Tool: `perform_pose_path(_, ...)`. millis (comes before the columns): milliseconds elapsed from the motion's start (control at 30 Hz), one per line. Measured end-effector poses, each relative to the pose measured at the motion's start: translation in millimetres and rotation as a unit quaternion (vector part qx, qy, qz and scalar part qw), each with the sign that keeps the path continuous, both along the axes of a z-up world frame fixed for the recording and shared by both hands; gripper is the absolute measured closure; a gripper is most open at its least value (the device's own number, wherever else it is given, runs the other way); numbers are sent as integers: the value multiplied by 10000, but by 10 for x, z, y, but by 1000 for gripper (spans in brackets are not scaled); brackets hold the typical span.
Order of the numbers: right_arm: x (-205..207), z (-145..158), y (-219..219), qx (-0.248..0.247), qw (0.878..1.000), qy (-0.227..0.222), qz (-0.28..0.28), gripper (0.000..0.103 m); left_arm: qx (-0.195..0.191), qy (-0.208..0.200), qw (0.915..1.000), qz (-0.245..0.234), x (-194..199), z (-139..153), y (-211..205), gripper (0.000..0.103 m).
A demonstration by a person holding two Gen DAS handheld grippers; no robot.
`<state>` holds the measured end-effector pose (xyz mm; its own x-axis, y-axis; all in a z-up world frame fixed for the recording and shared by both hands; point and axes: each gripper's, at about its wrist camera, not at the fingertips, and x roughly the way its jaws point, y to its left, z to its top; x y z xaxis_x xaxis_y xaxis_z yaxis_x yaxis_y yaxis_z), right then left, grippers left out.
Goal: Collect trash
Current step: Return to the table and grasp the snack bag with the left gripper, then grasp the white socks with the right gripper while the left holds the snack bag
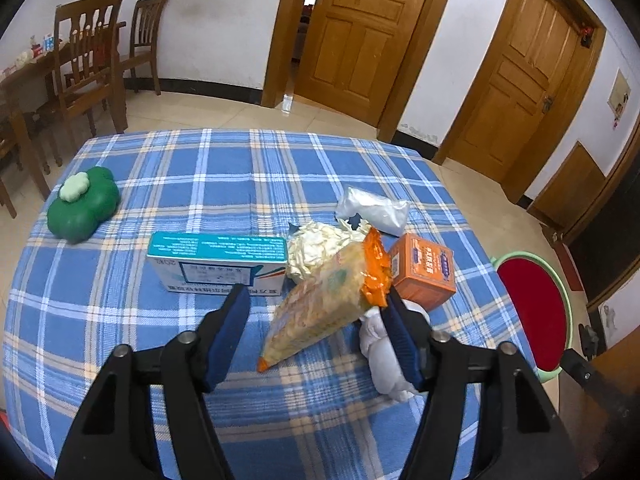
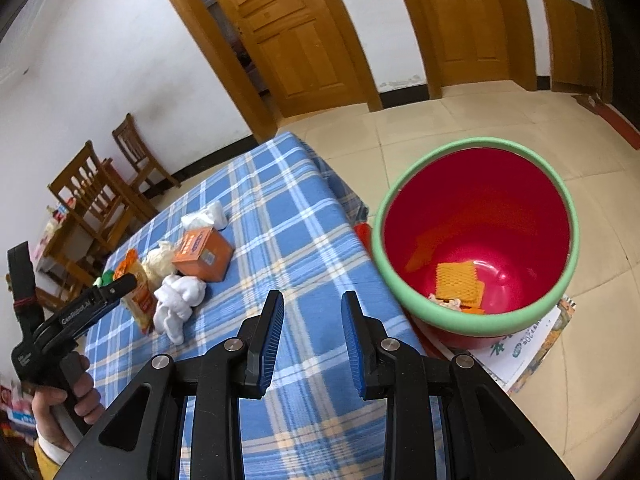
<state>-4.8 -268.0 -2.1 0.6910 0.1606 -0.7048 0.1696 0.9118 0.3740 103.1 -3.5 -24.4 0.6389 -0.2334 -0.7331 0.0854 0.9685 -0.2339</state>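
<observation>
Room: tiled floor, white walls, wooden doors; counter point(image 1: 224, 184) under a blue plaid cloth.

Left wrist view:
- Left claw point(image 1: 316, 304): released, jaws apart around the near end of a noodle packet point(image 1: 320, 308); the pads do not press on it.
- Noodle packet: orange and yellow, lying slantwise, one end resting against a crumpled cream wrapper point(image 1: 316, 250).
- White rag point(image 1: 384, 360): bunched, partly hidden behind the right-hand finger.
- Orange box point(image 1: 426, 272): just beyond the packet.
- Teal and white box point(image 1: 220, 260): left of the packet.
- Clear plastic bag point(image 1: 376, 210): farther back.
- Green clover-shaped case point(image 1: 84, 204): well apart at the far left; whether it is trash I cannot tell.

Right wrist view:
- Right claw point(image 2: 312, 340): released, nothing between the jaws, above the counter's edge.
- Bin point(image 2: 472, 320): red inside, green rim, on the floor beside the counter; an orange mesh piece point(image 2: 460, 282) and scraps lie at the bottom.

Step in hand, as judged: pickup of the noodle packet by the left claw. Next move calls for closing on the soft packet, lifting clear of the rag and carrying it to the bin.
</observation>
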Motion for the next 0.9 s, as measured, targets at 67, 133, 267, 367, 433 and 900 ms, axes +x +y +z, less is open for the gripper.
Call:
perform_pose_path(67, 19, -3, 33, -11, 10000, 9, 48, 73, -57, 3, 9999, -89, 6, -18, -15, 47)
perform_pose_path(133, 34, -5, 60, -24, 10000, 24, 85, 73, -91, -5, 9998, -186, 13, -33, -36, 54)
perform_pose_path(267, 56, -14, 105, -40, 9999, 59, 142, 73, 28, -103, 9996, -274, 6, -11, -82, 66)
perform_pose_path(367, 67, -18, 137, -53, 9998, 71, 188, 73, 197, -335, 9989, -269, -41, 72, -85, 75)
perform_pose_path(433, 91, -16, 162, -62, 9997, 74, 226, 73, 87, -377, 9988, -307, -68, 127, -44, 76)
perform_pose_path(900, 291, 23, 606, -136, 9966, 40, 806, 73, -660, -503, 9965, 121, -284, 326, 473, 76)
